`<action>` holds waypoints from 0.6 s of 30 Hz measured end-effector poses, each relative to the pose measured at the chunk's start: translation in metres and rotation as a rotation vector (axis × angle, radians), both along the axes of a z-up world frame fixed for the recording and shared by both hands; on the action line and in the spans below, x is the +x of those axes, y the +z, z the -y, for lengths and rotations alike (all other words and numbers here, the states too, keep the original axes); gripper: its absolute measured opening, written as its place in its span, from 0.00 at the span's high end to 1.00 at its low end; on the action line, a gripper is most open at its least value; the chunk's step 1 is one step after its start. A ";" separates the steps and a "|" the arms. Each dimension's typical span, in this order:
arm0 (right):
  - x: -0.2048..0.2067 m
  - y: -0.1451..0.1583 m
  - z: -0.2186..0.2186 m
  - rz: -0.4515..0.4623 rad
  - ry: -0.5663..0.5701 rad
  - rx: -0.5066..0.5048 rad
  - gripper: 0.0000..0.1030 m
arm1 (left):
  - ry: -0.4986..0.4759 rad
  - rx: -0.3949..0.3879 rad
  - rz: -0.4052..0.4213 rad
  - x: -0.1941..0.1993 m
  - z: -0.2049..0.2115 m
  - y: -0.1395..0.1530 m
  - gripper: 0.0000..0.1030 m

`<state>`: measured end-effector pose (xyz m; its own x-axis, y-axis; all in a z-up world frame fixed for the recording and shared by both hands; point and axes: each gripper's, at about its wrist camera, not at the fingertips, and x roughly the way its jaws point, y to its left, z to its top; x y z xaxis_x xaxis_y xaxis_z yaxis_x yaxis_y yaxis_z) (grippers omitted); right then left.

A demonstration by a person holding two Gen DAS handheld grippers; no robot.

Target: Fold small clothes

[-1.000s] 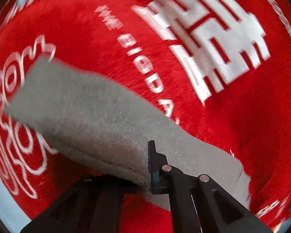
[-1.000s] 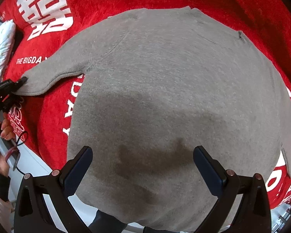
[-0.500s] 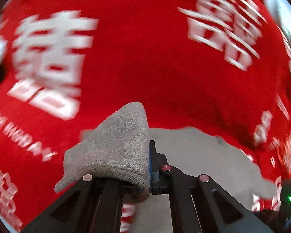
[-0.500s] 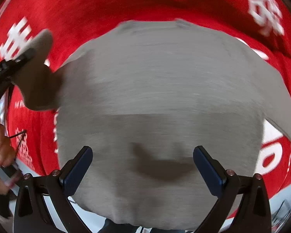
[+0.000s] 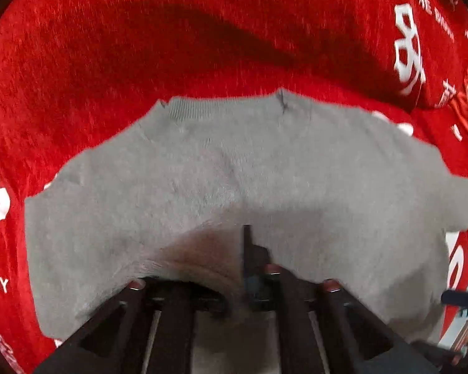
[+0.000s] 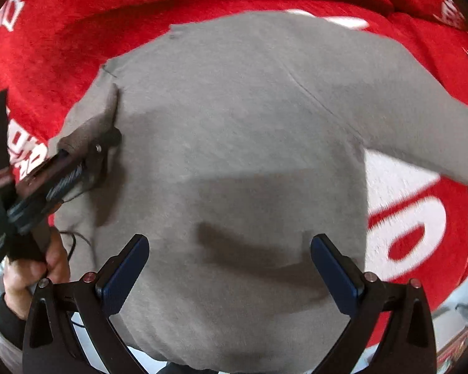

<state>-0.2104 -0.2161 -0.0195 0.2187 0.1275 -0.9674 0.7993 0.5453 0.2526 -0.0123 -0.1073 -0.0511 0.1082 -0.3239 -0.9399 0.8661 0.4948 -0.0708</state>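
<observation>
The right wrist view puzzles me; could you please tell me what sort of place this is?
Probably a home, perhaps a bed or table, though that is uncertain: a plush red blanket with white lettering covers the surface, a grey sweater lies spread on it, and clutter shows past the edge at lower right.

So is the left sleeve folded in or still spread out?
Folded in: the left gripper holds the sleeve over the sweater body. The other sleeve lies spread.
</observation>
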 end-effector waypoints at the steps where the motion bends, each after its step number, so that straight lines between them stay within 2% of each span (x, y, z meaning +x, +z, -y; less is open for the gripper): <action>1: 0.005 0.003 0.001 0.020 0.014 -0.018 0.00 | 0.006 -0.006 -0.004 0.001 -0.005 0.005 0.37; 2: 0.010 0.006 0.000 0.036 0.043 -0.029 0.00 | 0.018 -0.021 0.012 0.002 -0.012 0.010 0.31; 4: 0.031 0.014 -0.008 0.032 0.117 -0.054 0.00 | 0.042 -0.053 0.066 0.006 -0.029 0.031 0.30; 7: 0.072 0.029 -0.019 0.034 0.262 -0.176 0.00 | 0.113 -0.060 0.119 0.026 -0.064 0.057 0.30; 9: 0.107 0.034 -0.036 0.042 0.378 -0.254 0.00 | 0.196 -0.044 0.155 0.048 -0.091 0.066 0.30; 11: 0.138 0.034 -0.058 0.034 0.498 -0.335 0.00 | 0.276 -0.004 0.167 0.071 -0.113 0.065 0.30; 15: 0.191 0.018 -0.100 -0.019 0.760 -0.528 0.00 | 0.415 0.110 0.123 0.105 -0.151 0.037 0.30; 17: 0.207 0.001 -0.114 -0.064 0.845 -0.605 0.02 | 0.438 0.140 0.110 0.107 -0.159 0.023 0.30; 18: 0.210 -0.005 -0.117 -0.081 0.864 -0.631 0.08 | 0.436 0.153 0.110 0.108 -0.159 0.019 0.30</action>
